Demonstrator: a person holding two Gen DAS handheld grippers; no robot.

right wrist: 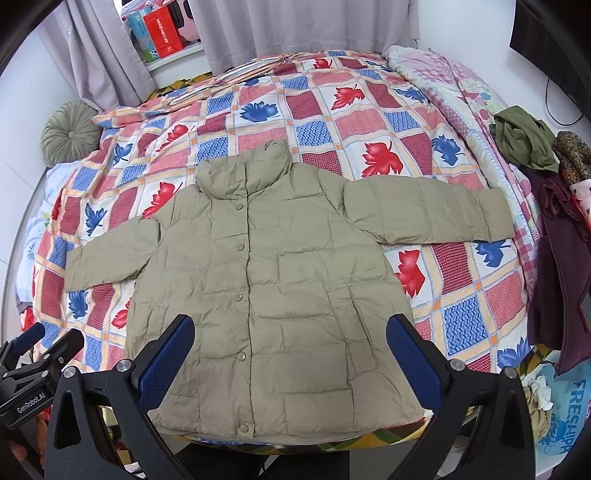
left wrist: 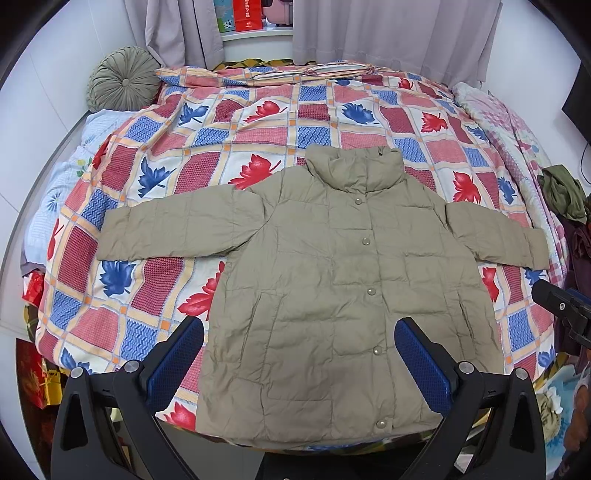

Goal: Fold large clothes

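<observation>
Two hand-held grippers, left [left wrist: 299, 350] and right [right wrist: 290, 345], hang wide open and empty above the hem of the khaki quilted puffer jacket [left wrist: 332, 288], spread flat on the leaf-patterned bed [left wrist: 258, 125], collar pointing away, sleeves out sideways, each nearer its own side.

- Leaf-print patchwork quilt [left wrist: 258, 122] covers bed; landmark for rest.
- Round pleated green cushion [left wrist: 123, 77] at quilt's far-left corner.
- Grey curtains [left wrist: 399, 33] behind quilt's far edge.
- Red box [right wrist: 164, 35] on sill betw. curtains.
- Pink floral blanket [right wrist: 458, 88] along quilt's right side.
- Crumpled olive garment [right wrist: 524, 136] + dark maroon clothing [right wrist: 557, 266] off quilt's right edge.
</observation>
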